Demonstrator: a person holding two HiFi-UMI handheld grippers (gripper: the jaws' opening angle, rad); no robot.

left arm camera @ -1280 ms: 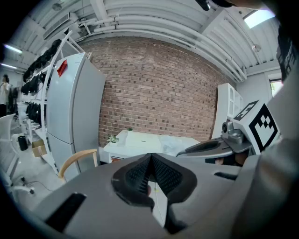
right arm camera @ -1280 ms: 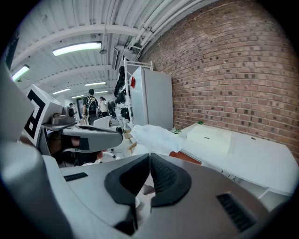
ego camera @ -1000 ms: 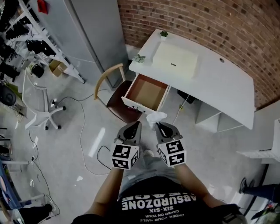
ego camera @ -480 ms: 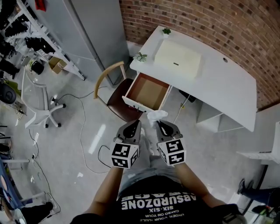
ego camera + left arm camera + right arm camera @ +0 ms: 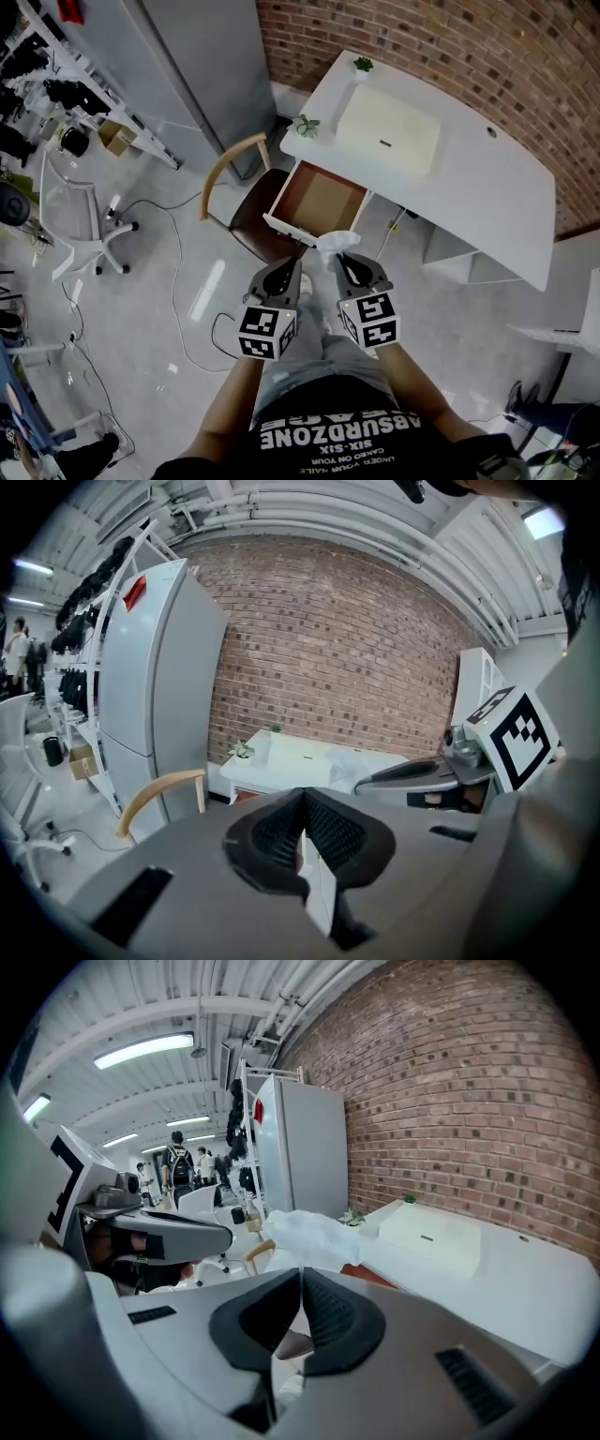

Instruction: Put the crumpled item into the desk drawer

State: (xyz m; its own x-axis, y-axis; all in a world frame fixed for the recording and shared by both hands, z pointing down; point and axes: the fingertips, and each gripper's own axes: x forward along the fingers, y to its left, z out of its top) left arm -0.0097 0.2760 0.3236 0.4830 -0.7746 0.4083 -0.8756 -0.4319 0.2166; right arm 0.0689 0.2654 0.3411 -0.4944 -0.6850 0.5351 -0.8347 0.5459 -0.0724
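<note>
The crumpled white item (image 5: 336, 244) sticks out from the tip of my right gripper (image 5: 346, 265), which is shut on it. In the right gripper view the crumpled item (image 5: 314, 1237) bulges just beyond the closed right gripper (image 5: 300, 1273). The desk drawer (image 5: 319, 202) stands pulled out, its brown bottom bare, directly ahead of both grippers under the white desk (image 5: 478, 187). The item hangs over the drawer's front edge in the head view. My left gripper (image 5: 292, 268) is beside the right one, shut with nothing in it; the left gripper (image 5: 303, 795) shows its pads meeting.
A wooden chair (image 5: 228, 169) with a dark seat stands left of the drawer. A cream pad (image 5: 389, 131) and two small plants (image 5: 302, 125) sit on the desk. A grey cabinet (image 5: 202, 66), a white office chair (image 5: 89, 234) and floor cables (image 5: 178, 281) lie to the left.
The desk and open drawer have come closer to both grippers. The crumpled item now reaches the drawer's front edge. Both grippers stay shut side by side.
</note>
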